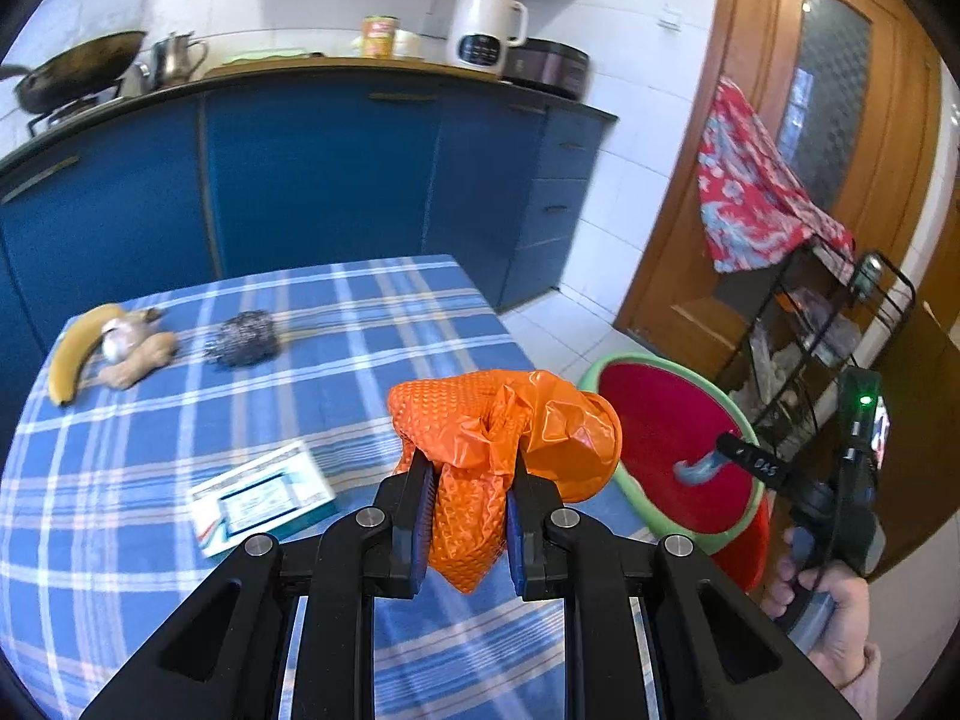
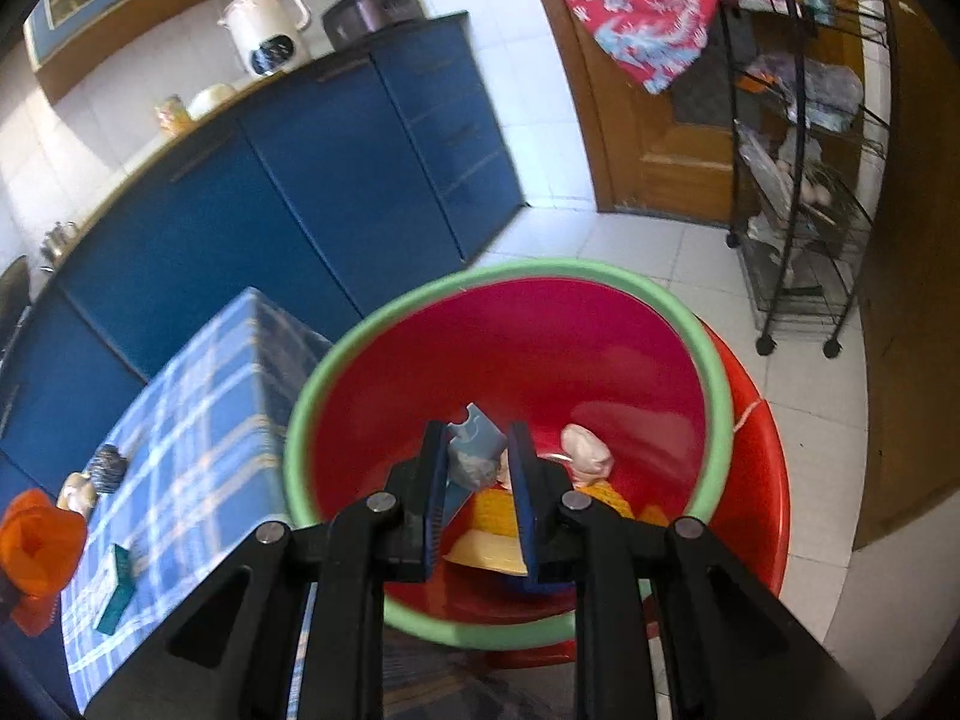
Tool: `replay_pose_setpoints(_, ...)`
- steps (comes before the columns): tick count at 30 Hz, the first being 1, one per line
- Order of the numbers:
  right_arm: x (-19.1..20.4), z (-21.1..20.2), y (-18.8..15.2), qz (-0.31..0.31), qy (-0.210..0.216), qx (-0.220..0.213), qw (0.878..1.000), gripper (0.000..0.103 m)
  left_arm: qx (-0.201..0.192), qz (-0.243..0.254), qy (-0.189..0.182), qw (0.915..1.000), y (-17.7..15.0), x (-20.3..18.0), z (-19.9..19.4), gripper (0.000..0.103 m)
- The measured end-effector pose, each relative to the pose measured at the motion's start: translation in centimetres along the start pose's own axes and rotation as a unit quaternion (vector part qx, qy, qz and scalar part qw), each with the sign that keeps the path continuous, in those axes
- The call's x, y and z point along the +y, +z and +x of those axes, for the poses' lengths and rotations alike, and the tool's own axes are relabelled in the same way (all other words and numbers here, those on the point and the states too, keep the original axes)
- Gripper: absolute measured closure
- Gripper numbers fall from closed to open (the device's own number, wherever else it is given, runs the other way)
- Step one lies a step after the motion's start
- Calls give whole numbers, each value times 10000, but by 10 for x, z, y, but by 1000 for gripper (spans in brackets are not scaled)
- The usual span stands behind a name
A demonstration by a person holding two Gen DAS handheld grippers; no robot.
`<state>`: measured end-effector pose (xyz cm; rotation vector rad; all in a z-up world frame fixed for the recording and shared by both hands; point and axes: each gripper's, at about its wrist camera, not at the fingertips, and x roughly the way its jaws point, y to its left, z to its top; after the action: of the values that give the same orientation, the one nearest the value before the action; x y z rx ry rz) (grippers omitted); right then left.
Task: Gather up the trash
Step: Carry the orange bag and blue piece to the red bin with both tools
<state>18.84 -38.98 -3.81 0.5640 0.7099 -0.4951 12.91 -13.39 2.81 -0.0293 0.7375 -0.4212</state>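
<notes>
My left gripper is shut on a crumpled orange plastic bag, held above the near right part of the blue checked table. The same orange plastic bag shows at the left edge of the right wrist view. My right gripper is shut on a grey-blue crumpled wrapper, held over the red basin with a green rim. Inside that basin lie a pale pink lump and yellow scraps. The red basin and the right gripper with the wrapper appear in the left wrist view too.
On the table lie a banana, garlic, a ginger piece, a steel scourer and a small box. Blue cabinets stand behind. A black wire rack with a red cloth stands by the wooden door. A hand holds the right gripper.
</notes>
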Motion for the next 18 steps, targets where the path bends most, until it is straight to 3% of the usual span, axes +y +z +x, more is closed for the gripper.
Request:
replay_pose_setpoints(5,-18,9,0,143,17,111,9998,79,99,223,-164,9996,2,-25,20,83)
replay_pose_setpoints(9,-30,3,3,248,78,62,9996,73,217,390,-373,9983,2,-48,38,83)
replay_pose_setpoints(18,-48,-37,4,264,163,-371,9988,69,520,845,-813,9917,-6,-105,84,83)
